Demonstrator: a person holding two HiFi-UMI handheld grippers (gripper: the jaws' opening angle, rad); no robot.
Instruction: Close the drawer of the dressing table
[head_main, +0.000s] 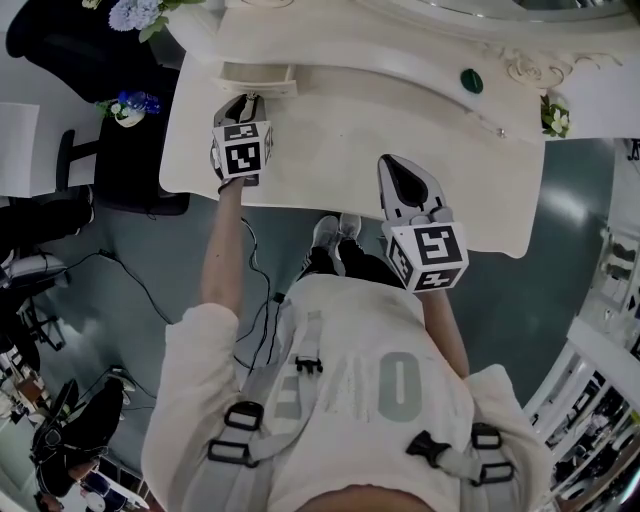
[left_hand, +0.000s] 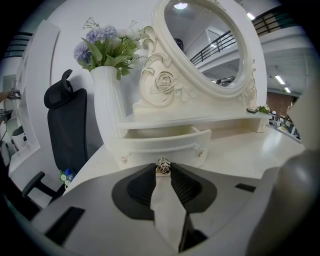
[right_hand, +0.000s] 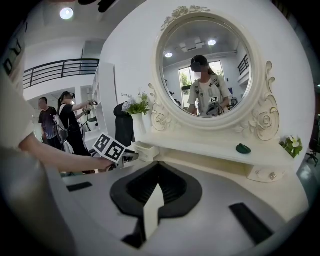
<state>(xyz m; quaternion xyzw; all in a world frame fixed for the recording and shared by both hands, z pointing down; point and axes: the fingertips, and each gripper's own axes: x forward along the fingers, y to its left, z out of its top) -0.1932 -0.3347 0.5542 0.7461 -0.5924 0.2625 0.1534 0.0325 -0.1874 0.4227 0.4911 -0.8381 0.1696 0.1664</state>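
Observation:
The cream dressing table (head_main: 330, 150) has a small left drawer (left_hand: 160, 144) standing pulled out from under its shelf; the head view shows that drawer (head_main: 258, 78) jutting toward me. My left gripper (left_hand: 163, 168) is shut on the drawer's round metal knob (left_hand: 163, 165), with its dark pads on either side of it. Seen from above, the left gripper (head_main: 248, 102) points at the drawer front. My right gripper (head_main: 392, 162) hovers over the table top near its front edge, shut and holding nothing. In the right gripper view, the right gripper (right_hand: 159, 164) faces the oval mirror (right_hand: 210, 70).
A white vase of flowers (left_hand: 106, 95) stands just left of the drawer. A black office chair (left_hand: 65, 125) is beside the table's left end. A small green object (head_main: 471, 80) lies on the shelf, with a flower sprig (head_main: 553, 117) at the right end. People (right_hand: 65, 125) stand far left.

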